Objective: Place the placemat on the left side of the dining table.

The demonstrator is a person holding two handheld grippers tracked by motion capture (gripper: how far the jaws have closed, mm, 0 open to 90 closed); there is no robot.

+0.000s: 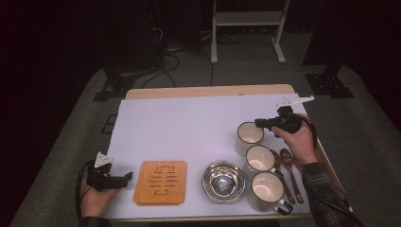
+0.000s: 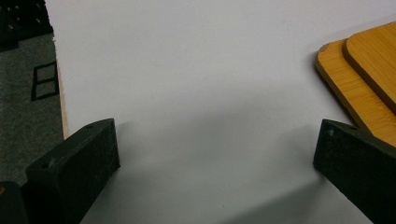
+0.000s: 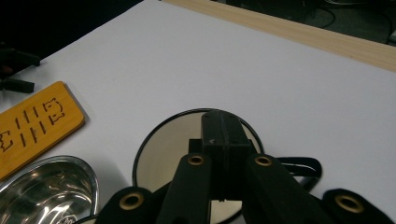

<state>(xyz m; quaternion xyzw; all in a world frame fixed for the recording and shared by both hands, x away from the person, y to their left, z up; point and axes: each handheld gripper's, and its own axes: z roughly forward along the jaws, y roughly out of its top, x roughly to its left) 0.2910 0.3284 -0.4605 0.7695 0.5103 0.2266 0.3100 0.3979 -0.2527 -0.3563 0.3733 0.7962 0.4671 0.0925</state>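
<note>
My right gripper [image 1: 258,123] hovers at the right rim of the farthest of three white mugs [image 1: 248,136]. In the right gripper view its jaws [image 3: 224,125] are shut together over that mug's mouth [image 3: 161,144], with nothing visible between them; the mug's dark handle [image 3: 303,165] pokes out to the right. My left gripper [image 1: 128,177] rests near the table's front left corner. Its jaws [image 2: 217,140] stand wide open over bare white sheet.
Two more white mugs [image 1: 260,159] [image 1: 267,190] stand in a row toward me, with wooden spoons [image 1: 286,166] to their right. A steel bowl [image 1: 223,181] [image 3: 42,186] sits left of them, then stacked wooden boards [image 1: 160,182] [image 2: 364,88] [image 3: 32,121]. The table's left edge [image 2: 63,116] lies close to my left gripper.
</note>
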